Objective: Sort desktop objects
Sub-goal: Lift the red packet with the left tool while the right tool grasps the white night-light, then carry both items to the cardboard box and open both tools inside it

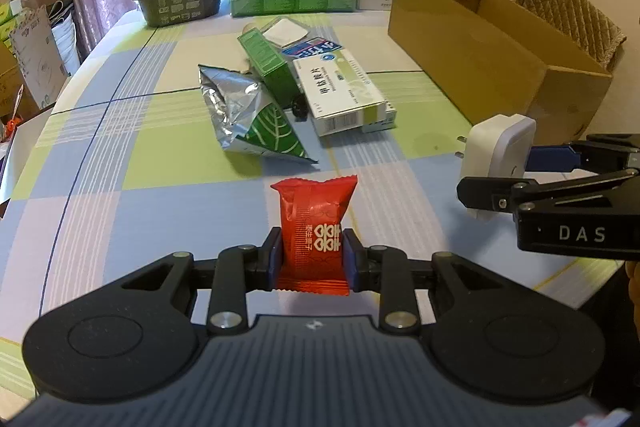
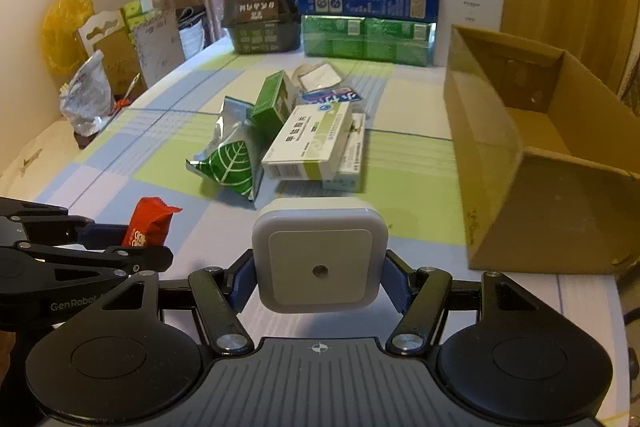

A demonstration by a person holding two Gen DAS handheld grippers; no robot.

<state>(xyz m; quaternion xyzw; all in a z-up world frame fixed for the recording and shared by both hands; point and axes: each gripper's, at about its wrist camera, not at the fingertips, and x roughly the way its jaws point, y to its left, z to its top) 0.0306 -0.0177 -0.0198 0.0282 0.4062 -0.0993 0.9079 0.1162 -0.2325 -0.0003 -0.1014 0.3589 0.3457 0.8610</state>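
My left gripper (image 1: 312, 253) is shut on a red candy packet (image 1: 316, 227) and holds it above the checked tablecloth; the same red candy packet (image 2: 150, 223) shows at the left in the right wrist view. To its right, my right gripper (image 2: 318, 277) is shut on a white plug-in night light (image 2: 320, 255), whose prongs point away; this night light (image 1: 498, 155) also appears at the right in the left wrist view. Mid-table lies a pile: a silver-green foil bag (image 1: 248, 119), a green carton (image 1: 270, 65) and white medicine boxes (image 1: 344, 91).
An open cardboard box (image 2: 540, 167) stands on the table's right side. Stacked green and blue cartons (image 2: 366, 15) and a dark noodle tub (image 2: 260, 17) line the far edge by the curtain. Bags and cartons sit off the table's left.
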